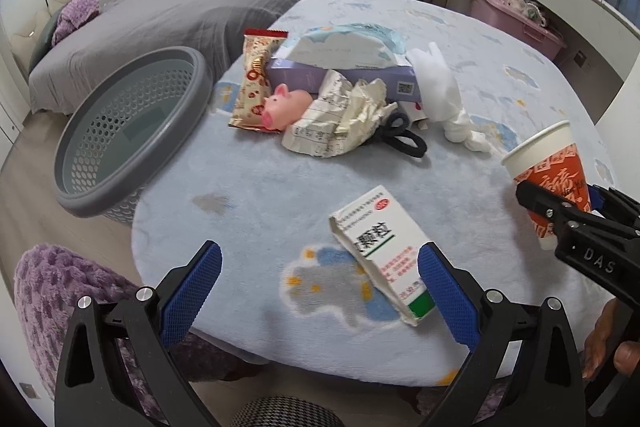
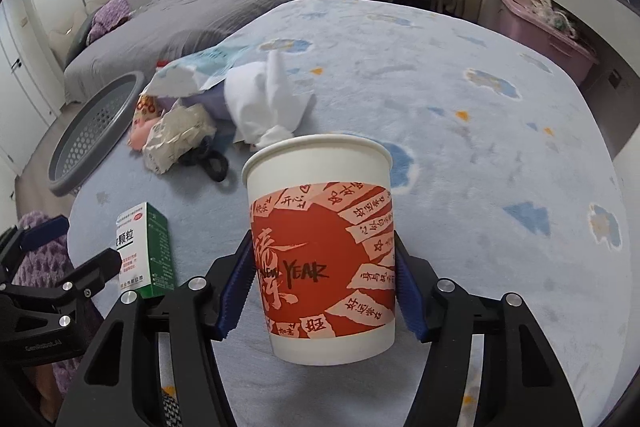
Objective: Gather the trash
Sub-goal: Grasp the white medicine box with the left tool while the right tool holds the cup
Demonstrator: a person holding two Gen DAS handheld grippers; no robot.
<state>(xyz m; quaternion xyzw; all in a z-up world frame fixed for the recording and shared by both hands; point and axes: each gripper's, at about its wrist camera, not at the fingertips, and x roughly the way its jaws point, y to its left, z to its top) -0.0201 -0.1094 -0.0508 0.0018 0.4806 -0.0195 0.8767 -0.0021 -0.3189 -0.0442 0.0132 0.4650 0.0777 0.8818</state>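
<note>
My right gripper (image 2: 324, 287) is shut on a white and red paper cup (image 2: 320, 247), held upright just above the table; the cup also shows at the right in the left wrist view (image 1: 548, 171). My left gripper (image 1: 320, 291) is open and empty, its right pad beside a white and green medicine box (image 1: 384, 251) lying on the blue table cover (image 1: 248, 187). Farther back lie crumpled paper (image 1: 340, 115), a white tissue (image 1: 444, 95), a red snack wrapper (image 1: 254, 83) and a torn pale blue packet (image 1: 344, 43). A grey perforated bin (image 1: 128, 131) stands left of the table.
A pink pig toy (image 1: 284, 105), a purple box (image 1: 340, 77) and black hair ties (image 1: 400, 139) sit among the trash. A grey bed (image 1: 192, 3) is behind, a pink storage box (image 1: 516, 15) at the right, a purple cushion (image 1: 60, 299) at the near left.
</note>
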